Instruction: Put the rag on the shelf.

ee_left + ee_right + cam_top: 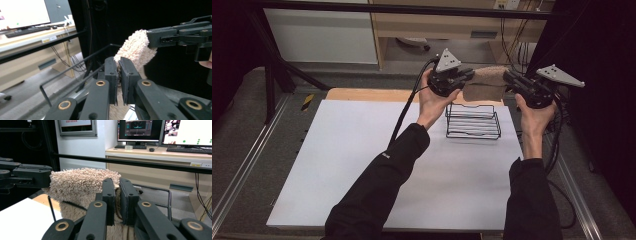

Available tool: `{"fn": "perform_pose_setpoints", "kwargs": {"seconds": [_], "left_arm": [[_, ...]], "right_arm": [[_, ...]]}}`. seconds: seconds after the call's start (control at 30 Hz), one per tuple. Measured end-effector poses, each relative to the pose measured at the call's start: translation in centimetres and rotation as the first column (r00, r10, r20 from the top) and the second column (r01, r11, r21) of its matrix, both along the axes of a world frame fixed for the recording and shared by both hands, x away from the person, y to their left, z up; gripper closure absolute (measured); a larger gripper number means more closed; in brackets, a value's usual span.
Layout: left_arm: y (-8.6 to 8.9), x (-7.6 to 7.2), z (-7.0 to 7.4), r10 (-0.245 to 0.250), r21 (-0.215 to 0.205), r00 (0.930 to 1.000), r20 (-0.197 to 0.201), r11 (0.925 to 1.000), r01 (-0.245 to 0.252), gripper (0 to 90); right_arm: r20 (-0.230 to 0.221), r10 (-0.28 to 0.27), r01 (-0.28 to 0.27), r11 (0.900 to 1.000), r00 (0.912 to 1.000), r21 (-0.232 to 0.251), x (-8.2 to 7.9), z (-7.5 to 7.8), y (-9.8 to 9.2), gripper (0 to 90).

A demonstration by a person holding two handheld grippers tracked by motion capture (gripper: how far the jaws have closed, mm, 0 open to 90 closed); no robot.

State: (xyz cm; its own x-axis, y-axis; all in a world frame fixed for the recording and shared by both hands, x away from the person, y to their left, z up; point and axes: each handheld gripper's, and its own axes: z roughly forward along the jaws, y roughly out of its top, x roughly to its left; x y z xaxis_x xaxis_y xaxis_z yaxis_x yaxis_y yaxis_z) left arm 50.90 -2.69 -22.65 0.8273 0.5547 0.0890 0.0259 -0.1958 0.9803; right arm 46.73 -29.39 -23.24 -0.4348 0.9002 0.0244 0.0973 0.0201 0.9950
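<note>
While both hands are raised over the far edge of the table (362,165), we see a beige, fluffy towel (484,84) stretched between the two grippers, toward 1 o'clock in the high view. The left gripper (467,75) has its jaws clamped on the towel's left end; in the left gripper view the jaws stand nearly together with the pile (135,50) pinched between them, and the right gripper (160,37) bites the cloth's far end at 2 o'clock. The right gripper (509,77) is likewise closed on the towel's right end; in the right gripper view the cloth (80,185) bulges out to 10 o'clock from the near-shut jaws and reaches the left gripper (47,178) at 9 o'clock. Hanging clear of the table, the towel sits just above a black wire rack (473,121), which stands on the white surface between the two forearms. Behind the table, a desk carries monitors (140,130) and a keyboard (187,150).
</note>
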Motion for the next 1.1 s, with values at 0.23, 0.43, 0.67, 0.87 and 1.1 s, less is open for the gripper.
{"fn": "perform_pose_setpoints", "kwargs": {"seconds": [0.23,0.43,0.67,0.87,1.1], "left_arm": [[0.1,-0.8,-0.6,-0.01,0.02,0.9984,-0.055,0.9997,0.011,83.1],[0.1,-1.2,-1.4,-0.013,0.044,0.997,-0.076,0.9989,0.016,82.0],[0.2,-1.4,-1.7,-0.025,0.068,0.9945,-0.101,0.9972,0.032,77.7],[0.6,-1.4,-0.6,-0.033,0.02,0.9895,-0.14,0.9991,0.037,72.9],[0.1,-1.1,-1.3,-0.04,0.05,0.9773,-0.208,0.9974,0.052,84.1]], "right_arm": [[-0.041,0.023,-0.023,1.0,0.9989,-0.016,-1.1,-0.5,-0.1,83.1],[-0.062,0.044,-0.046,0.998,0.9971,-0.031,-1.9,-1.3,-0.2,82.8],[-0.081,0.062,-0.067,0.996,0.9947,-0.052,-2.1,-2.1,-0.3,82.8],[-0.082,0.065,-0.07,0.996,0.9945,-0.06,-2.1,-2.5,-0.3,82.7],[-0.087,0.068,-0.073,0.995,0.9939,-0.067,-2.1,-3.0,-0.4,81.8]]}}
